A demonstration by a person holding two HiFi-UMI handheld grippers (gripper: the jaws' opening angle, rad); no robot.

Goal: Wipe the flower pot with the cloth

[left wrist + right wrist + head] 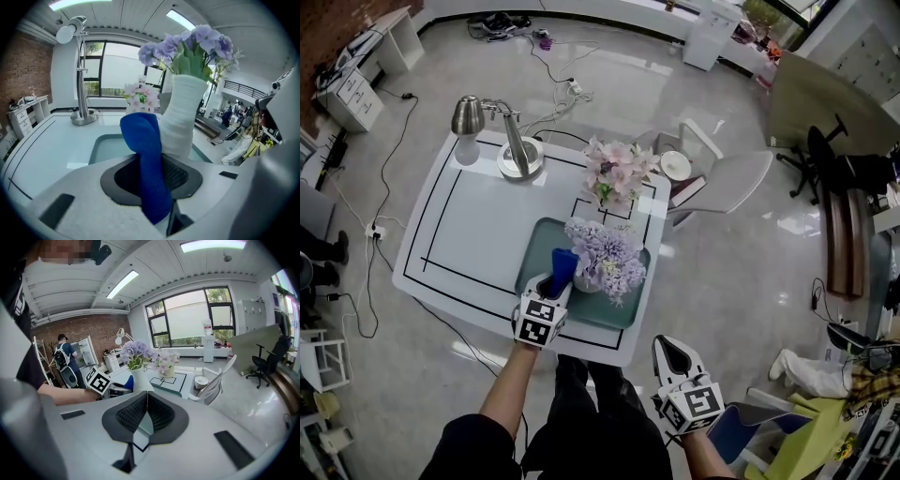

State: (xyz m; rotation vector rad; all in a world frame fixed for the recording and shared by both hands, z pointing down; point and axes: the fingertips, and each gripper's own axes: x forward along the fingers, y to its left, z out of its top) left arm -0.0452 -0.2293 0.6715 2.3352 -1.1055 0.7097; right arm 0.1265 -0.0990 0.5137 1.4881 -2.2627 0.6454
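A white flower pot [585,280] with purple blooms stands on a teal tray [614,316] at the table's near side. My left gripper [555,278] is shut on a blue cloth [563,263], just left of the pot. In the left gripper view the cloth [146,159] stands up between the jaws, and its top is against or just short of the ribbed white pot [183,117]. My right gripper [669,347] hangs off the table's near right corner. In its own view the right gripper [146,400] is shut on nothing, with the pot [138,378] ahead.
A second pot with pink flowers [617,172] stands behind the tray. A silver desk lamp [514,141] is at the table's far left. A white chair [727,176] with a plate stands beyond the far right corner. Cables lie on the floor.
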